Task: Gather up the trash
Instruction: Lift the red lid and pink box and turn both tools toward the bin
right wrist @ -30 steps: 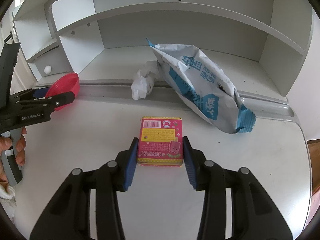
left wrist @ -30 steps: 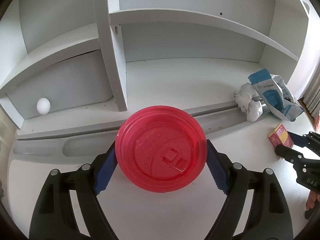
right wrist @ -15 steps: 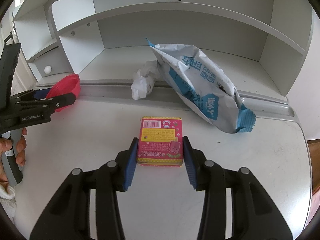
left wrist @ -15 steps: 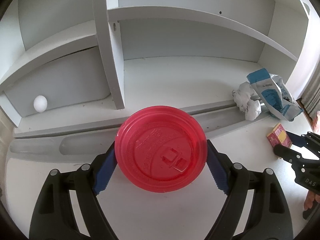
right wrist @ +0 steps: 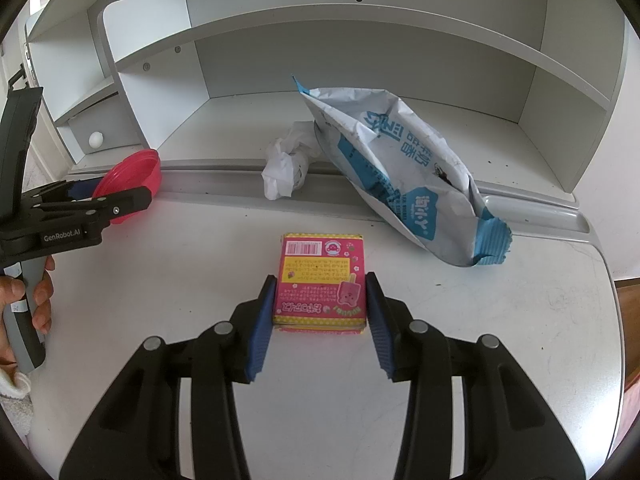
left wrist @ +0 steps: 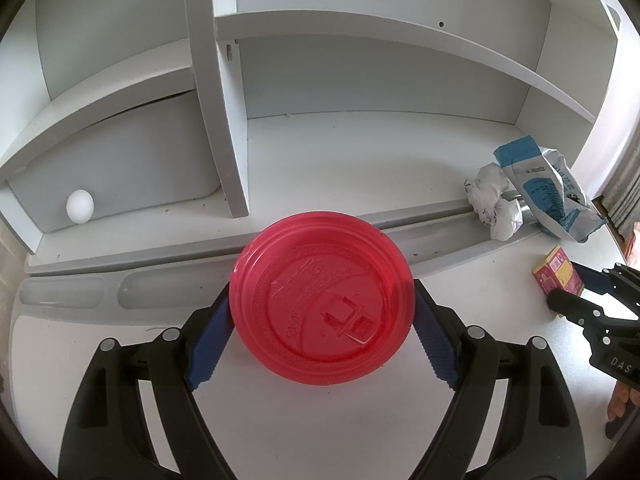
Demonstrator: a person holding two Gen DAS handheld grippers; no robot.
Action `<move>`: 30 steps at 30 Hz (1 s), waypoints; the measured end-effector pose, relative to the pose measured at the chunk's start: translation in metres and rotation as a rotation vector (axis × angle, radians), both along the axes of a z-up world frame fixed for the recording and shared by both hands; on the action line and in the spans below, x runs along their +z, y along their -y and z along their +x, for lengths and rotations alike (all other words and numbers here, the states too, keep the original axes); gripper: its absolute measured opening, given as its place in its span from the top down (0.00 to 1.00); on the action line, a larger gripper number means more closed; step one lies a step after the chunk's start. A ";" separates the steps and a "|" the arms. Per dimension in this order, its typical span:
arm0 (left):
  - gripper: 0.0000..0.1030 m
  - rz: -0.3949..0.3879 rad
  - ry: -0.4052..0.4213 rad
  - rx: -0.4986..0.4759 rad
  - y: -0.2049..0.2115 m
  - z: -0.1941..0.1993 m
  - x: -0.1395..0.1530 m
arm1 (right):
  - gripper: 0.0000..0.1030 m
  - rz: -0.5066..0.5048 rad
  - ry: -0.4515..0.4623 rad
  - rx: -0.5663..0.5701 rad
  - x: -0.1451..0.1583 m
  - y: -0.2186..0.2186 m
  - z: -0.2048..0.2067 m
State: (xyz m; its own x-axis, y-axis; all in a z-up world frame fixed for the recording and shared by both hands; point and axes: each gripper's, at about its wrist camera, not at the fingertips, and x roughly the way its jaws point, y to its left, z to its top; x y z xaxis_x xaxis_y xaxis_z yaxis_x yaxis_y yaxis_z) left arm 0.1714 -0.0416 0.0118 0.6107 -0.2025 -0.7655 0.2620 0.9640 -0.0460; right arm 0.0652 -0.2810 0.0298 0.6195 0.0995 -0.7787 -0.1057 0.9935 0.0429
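Presently noted: left gripper (left wrist: 322,312) pinching red plastic cup lid (left wrist: 321,299), blue pads pressed against opposite edges of the rim. Lid held flat side toward the camera, raised clear of white desk (left wrist: 280,420), in front of the grey pencil groove at the foot of white shelf unit (left wrist: 224,128). Same lid (right wrist: 132,184) seen edge-on from the right wrist view, gripped by left gripper (right wrist: 116,200), well left of the pink box.

Right gripper (right wrist: 320,316) set around pink snack box (right wrist: 320,280), one blue pad on each long side. Pads right at the box sides; contact or clamping cannot be confirmed. Box lying flat on the desk (right wrist: 500,340), barcode end toward the shelf unit (right wrist: 360,40).

Other trash by the shelf unit's lower ledge: crumpled white paper (right wrist: 288,168) resting in the groove, and torn blue-and-white snack bag (right wrist: 396,172) just right of it, leaning from ledge down onto desk. Paper and bag touching. Both also visible in the left view, paper (left wrist: 492,208) and bag (left wrist: 548,196), beyond the pink box (left wrist: 558,270).

Small white egg-shaped object (left wrist: 80,206) in the shelf unit's lower left compartment.
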 end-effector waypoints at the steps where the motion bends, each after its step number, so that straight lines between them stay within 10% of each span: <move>1: 0.21 -0.001 -0.002 0.000 -0.001 0.001 0.000 | 0.58 0.000 0.000 0.000 0.000 0.000 0.000; 23: 0.21 0.002 0.062 -0.033 0.004 -0.006 0.010 | 0.58 0.039 0.040 0.005 0.007 0.000 -0.007; 30: 0.21 0.016 0.152 -0.217 0.065 -0.081 0.060 | 0.58 0.094 0.176 -0.064 0.068 0.051 -0.100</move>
